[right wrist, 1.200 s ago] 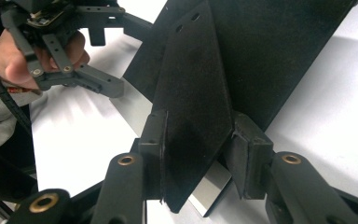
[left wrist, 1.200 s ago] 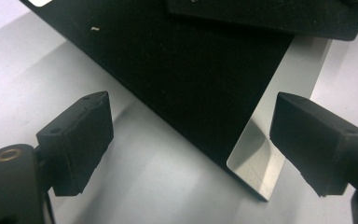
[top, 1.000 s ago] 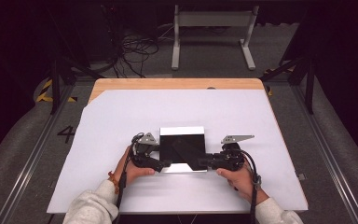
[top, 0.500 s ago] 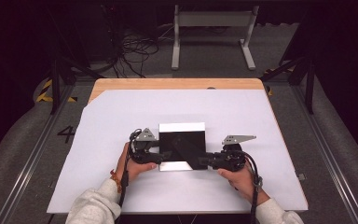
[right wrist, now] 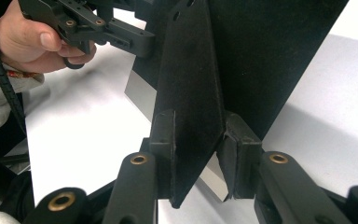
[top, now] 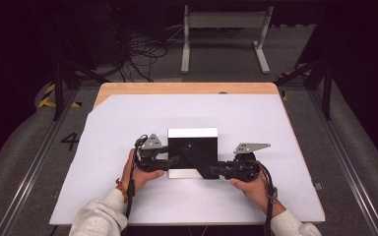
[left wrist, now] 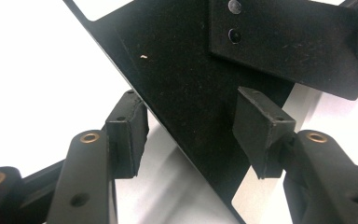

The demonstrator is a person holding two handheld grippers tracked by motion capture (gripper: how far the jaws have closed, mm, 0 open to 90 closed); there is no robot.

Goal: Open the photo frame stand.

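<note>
black board lies near the middle of the white sheet that covers the bench, with a pale strip along its far edge and another at its near edge. a dark flap hinged or pinned to the board runs slantwise from the board's middle toward its near right corner.

left gripper comes in at the board's near left side, held in the left hand. in the left gripper view its fingers straddle the board's edge, one on the white sheet side and one over the black face; they have just been closing, yet a gap shows at each pad, so the fingers are unclenched and not pressing on it.

right gripper reaches in from the near right, held in the right hand. in the right gripper view its fingers are clenched on the thin flap, which stands edge-up between the pads; they too have just been closing a little. the left hand and its gripper show farther off in that view.
</note>
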